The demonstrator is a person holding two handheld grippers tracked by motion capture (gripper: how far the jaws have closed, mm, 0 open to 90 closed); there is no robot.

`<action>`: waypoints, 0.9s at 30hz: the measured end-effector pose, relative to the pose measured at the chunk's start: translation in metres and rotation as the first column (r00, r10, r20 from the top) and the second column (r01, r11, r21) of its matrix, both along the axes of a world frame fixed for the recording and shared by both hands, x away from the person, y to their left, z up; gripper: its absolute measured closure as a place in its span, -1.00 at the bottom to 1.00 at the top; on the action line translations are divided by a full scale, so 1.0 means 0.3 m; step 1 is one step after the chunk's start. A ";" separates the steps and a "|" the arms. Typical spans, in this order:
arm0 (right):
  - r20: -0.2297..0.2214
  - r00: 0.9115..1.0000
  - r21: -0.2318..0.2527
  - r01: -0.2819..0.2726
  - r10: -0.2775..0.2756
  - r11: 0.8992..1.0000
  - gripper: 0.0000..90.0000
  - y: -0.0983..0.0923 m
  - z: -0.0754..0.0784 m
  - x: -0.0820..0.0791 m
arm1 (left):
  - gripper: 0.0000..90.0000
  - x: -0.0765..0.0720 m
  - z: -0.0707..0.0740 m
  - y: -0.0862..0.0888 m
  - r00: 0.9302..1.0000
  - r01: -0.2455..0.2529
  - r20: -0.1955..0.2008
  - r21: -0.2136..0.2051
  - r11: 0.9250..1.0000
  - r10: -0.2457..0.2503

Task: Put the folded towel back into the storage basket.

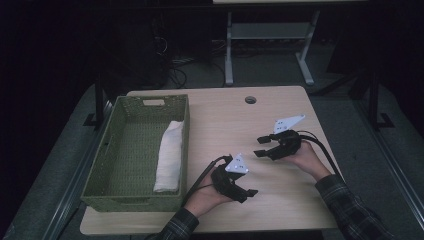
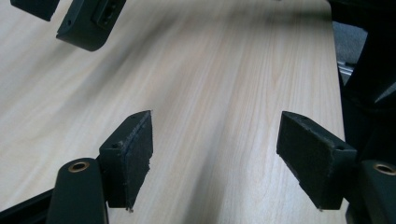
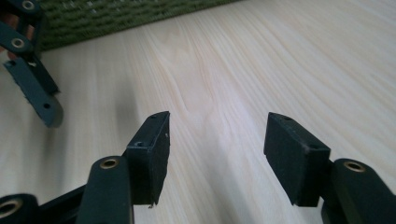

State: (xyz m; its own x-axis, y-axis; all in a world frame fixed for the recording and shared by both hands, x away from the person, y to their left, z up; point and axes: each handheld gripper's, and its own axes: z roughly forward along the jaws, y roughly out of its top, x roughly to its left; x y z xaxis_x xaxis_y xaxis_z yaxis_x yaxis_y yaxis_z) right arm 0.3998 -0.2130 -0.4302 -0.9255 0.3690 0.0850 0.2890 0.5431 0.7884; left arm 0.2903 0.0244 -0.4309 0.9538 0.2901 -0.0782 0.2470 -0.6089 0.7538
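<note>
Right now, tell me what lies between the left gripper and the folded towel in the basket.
In the high view, the green basket's near wall and the left gripper's black cable lie between the left gripper and the white towel; otherwise bare table.

Left claw [image 2: 215, 154] agape, empty, over bare wooden table [image 2: 224, 70]

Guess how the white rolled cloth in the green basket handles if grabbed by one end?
The white rolled cloth looks soft, so it would probably sag and may unroll. Likely light for its size. It lies along the right wall of the green basket, so a push would probably bunch it, not roll it.
</note>
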 end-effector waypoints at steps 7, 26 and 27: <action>-0.002 1.000 -0.047 0.030 -0.030 0.998 -0.15 -0.025 -0.090 -0.012 | -0.45 -0.006 -0.070 -0.006 1.000 0.024 0.004 0.046 0.999 -0.024; 0.016 0.998 -0.077 0.063 -0.062 0.995 -0.31 -0.048 -0.171 -0.023 | -0.59 -0.011 -0.158 0.005 0.998 0.042 0.050 0.053 0.998 -0.044; 0.015 0.998 -0.078 0.065 -0.064 0.995 -0.33 -0.048 -0.171 -0.023 | -0.59 -0.011 -0.159 0.006 0.998 0.042 0.051 0.050 0.998 -0.045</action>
